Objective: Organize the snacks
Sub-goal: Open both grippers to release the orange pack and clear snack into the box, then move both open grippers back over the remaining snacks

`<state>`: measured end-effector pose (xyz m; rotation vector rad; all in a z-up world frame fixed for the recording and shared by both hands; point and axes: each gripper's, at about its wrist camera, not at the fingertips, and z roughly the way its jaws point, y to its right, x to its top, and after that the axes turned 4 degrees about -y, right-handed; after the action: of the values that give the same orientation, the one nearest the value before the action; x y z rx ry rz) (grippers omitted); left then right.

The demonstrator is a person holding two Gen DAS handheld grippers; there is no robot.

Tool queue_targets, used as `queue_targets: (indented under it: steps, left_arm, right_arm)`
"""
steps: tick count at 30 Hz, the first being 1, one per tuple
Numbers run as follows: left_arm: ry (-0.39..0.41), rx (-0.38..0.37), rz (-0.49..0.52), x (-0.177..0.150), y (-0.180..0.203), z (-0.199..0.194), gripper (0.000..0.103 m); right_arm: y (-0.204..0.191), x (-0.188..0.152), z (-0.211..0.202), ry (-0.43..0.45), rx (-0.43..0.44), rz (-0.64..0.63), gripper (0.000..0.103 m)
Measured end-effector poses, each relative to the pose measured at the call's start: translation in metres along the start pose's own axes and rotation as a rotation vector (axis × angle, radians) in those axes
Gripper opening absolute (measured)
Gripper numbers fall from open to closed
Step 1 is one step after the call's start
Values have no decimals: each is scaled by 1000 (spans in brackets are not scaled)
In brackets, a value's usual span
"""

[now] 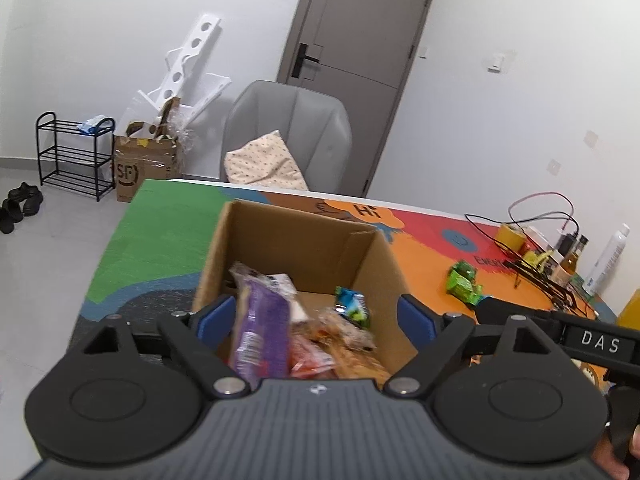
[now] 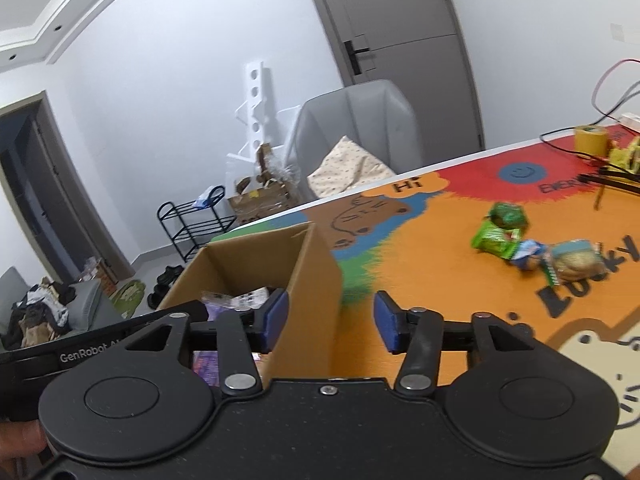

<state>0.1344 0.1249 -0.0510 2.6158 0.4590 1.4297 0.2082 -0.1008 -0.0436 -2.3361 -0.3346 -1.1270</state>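
Observation:
An open cardboard box (image 1: pixel 304 240) stands on the colourful mat; it also shows in the right wrist view (image 2: pixel 256 264). Inside lie a purple snack bag (image 1: pixel 260 332), a red pack (image 1: pixel 312 360), a blue-green pack (image 1: pixel 352 304) and a clear bag of baked snacks (image 1: pixel 352 344). My left gripper (image 1: pixel 316 316) is open above the box, with the purple bag between its fingers but not clamped. My right gripper (image 2: pixel 330 320) is open and empty over the box's right wall. Green snack packs (image 2: pixel 500 228), a blue pack (image 2: pixel 528 254) and a beige pack (image 2: pixel 576 264) lie on the mat to the right.
A yellow tape roll (image 2: pixel 591 140), cables, bottles (image 1: pixel 572 260) and a white spray can (image 1: pixel 608 260) crowd the table's far right. A grey chair (image 1: pixel 288 136) with a cushion stands behind the table. A shoe rack (image 1: pixel 74 152) and a cardboard box (image 1: pixel 144 164) stand on the floor.

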Motion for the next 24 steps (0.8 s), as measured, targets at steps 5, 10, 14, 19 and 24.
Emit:
queue_targets:
  steps: [5,10,14,19,24]
  left_arm:
    - [-4,-29,23,-1,21,2,93]
    - [-18,-58,57,-4,43,6,94]
    - [-30,-75,72,-7,58,11,94]
    - [-44,-83,76,-10,72,17,95]
    - [-54,-92,80,-10,84,23,95]
  right_arm:
    - [19,-1,-14,11,-29,20,57]
    - [39,-1,-26,22,-55,38,62]
    - [54,-3,-33,25,-74,49,70]
    - [71,-5,-40,20,-98,58,78]
    - [86,-5,-44,18,-109,61,81]
